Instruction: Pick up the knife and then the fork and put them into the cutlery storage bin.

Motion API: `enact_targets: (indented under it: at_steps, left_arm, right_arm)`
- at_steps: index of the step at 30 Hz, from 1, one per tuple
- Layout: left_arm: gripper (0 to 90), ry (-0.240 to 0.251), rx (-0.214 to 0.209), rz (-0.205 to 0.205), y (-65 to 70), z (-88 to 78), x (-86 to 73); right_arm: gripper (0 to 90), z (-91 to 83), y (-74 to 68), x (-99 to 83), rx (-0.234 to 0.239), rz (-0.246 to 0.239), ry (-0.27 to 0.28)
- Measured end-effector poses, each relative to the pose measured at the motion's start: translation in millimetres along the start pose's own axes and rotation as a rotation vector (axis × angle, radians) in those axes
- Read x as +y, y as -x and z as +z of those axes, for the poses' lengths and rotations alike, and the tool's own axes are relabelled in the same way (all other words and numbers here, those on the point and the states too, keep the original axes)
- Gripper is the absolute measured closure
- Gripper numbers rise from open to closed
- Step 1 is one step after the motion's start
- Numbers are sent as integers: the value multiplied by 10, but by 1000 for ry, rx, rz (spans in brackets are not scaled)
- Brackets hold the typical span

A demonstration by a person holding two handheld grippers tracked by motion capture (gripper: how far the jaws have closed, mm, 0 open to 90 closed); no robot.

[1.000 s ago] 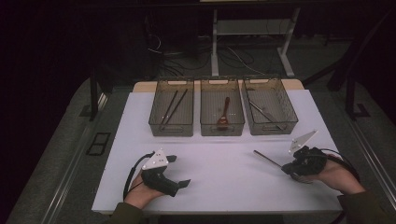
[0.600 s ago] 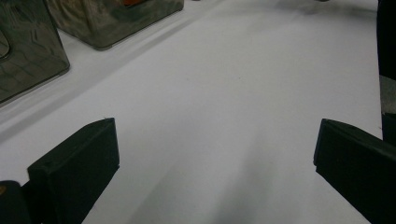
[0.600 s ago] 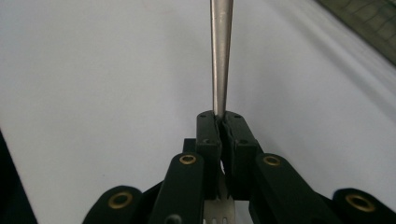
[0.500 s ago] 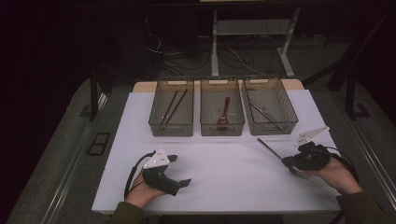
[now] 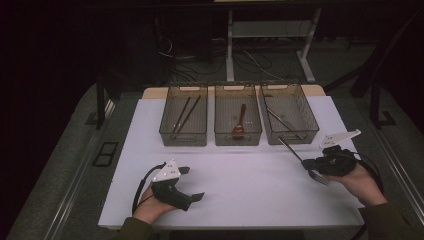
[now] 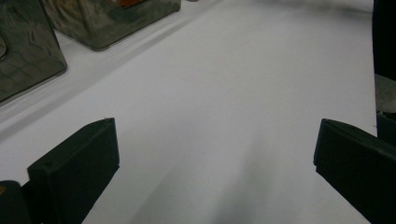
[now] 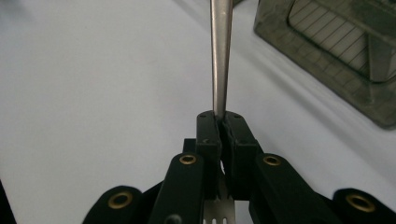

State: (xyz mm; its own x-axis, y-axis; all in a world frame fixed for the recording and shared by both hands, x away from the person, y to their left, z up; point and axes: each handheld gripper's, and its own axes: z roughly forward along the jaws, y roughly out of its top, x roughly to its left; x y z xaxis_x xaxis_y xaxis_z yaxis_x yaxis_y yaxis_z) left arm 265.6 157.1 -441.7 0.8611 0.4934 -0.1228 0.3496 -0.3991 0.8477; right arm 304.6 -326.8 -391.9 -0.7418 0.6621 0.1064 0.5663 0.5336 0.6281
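1. High view: a white table top (image 5: 240, 185) carries three clear bins in a row along its far part, with broad bare surface between them and the near edge.
2. The left bin (image 5: 184, 116) holds two dark sticks, the middle bin (image 5: 238, 116) a brown spoon (image 5: 240, 121), and the right bin (image 5: 289, 114) a metal utensil lying slantwise.
3. The left gripper (image 5: 187, 184) rests near the front left of the table top, well apart from the bins; its jaws stand wide apart with nothing between them, and in the left gripper view bare white surface stretches ahead to the bin walls.
4. The right gripper (image 5: 312, 166) sits close to the table's right edge, just in front of the right bin.
5. Its jaws are clamped on a fork (image 5: 300, 157): the right gripper view shows the handle running forward from the closed jaws and the tines (image 7: 218, 215) behind them, nearest the hand.
6. In the high view the fork's handle points toward the right bin's near wall, its tip just beside it.
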Motion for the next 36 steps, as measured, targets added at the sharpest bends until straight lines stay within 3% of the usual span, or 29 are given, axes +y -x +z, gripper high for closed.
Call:
enact_targets:
  at_steps: [10,19,36]
  left_arm:
    - [0,-2,-1,3,7,12,0]
    - [0,2,3,3,6,8,1]
    - [0,12,3,1,-18,-7,9]
  right_arm:
    - [847,-63,71,184,-34,28,75]
    - [847,-68,208,379,-96,50,126]
    - [847,-70,695,877,-162,148,221]
